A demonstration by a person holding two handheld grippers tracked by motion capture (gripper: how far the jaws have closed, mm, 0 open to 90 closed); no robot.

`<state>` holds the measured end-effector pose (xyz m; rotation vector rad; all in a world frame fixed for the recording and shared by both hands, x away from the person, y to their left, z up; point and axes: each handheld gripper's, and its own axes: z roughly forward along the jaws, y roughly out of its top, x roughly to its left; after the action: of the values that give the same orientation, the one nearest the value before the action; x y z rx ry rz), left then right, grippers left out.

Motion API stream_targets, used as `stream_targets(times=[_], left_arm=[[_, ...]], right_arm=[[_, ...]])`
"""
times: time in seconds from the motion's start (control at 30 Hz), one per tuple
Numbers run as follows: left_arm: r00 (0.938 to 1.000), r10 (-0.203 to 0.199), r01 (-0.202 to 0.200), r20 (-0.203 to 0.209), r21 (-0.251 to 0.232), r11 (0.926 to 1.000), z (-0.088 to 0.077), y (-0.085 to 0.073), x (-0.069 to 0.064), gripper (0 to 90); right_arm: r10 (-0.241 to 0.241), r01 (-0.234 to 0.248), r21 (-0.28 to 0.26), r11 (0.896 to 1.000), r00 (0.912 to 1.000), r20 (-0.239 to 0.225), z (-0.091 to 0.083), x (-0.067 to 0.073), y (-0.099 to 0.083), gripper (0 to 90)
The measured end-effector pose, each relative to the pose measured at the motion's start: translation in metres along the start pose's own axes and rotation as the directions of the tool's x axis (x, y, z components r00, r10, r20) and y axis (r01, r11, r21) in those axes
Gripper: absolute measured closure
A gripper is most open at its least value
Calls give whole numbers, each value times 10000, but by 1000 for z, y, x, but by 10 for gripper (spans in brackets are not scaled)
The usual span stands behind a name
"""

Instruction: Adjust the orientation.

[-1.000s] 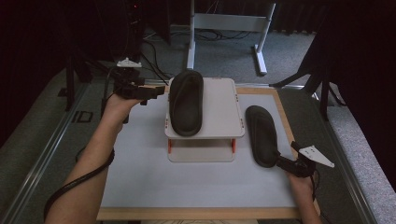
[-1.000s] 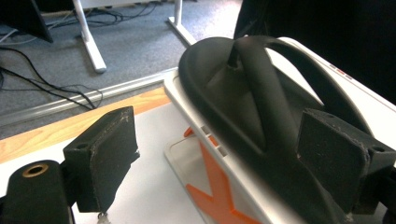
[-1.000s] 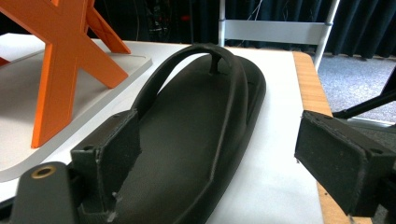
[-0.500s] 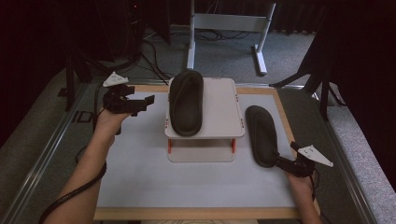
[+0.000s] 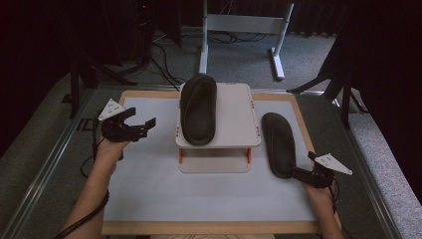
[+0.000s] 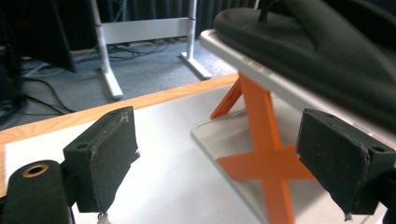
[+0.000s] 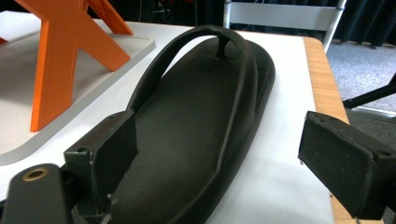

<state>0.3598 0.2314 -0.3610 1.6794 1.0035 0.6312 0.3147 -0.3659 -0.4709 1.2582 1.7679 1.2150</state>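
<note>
Drawn back from the raised white stand (image 5: 234, 112), the left gripper (image 5: 142, 124) now sits lower over the white mat (image 5: 199, 194), jaws spread and empty. One black flip-flop (image 5: 198, 108) lies on the stand's top shelf, above orange cross-legs (image 6: 261, 140). Its mate (image 5: 278, 143) lies flat on the mat just right of the stand. Behind it, the right gripper (image 5: 298, 174) points at its heel, jaws spread, heel between them, contact unclear. Grey carpet (image 5: 239, 55) surrounds the wood-edged table.

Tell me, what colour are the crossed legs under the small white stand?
Bright orange crossed legs, clearest in the left gripper view.
</note>
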Motion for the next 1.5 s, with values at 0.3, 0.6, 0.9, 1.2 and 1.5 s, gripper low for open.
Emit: stream_targets(times=[0.3, 0.6, 0.9, 1.2, 1.5], left_arm=[[9996, 282, -282, -61, -92, 9996, -5, -44, -2, 117], [10000, -92, 93, 4, -417, 9991, -12, -83, 5, 95], [9997, -19, 8, -232, -472, 9989, -16, -109, 7, 94], [9991, 185, -207, -376, -598, 9980, -20, -128, 6, 94], [9985, 348, -385, -434, -869, 9955, -27, -142, 5, 78]], right_arm=[[217, -216, 114, 9997, 9997, -102, -1, -2, 3, 114], [493, -495, 643, 9967, 9988, 48, -2, -5, 21, 113], [203, -201, 1257, 9919, 9998, -3, 4, -8, 40, 201], [737, -642, 1722, 9830, 9961, -494, 9, -20, 62, 223], [223, -34, 2725, 9621, 9976, -663, 21, -33, 108, 228]])
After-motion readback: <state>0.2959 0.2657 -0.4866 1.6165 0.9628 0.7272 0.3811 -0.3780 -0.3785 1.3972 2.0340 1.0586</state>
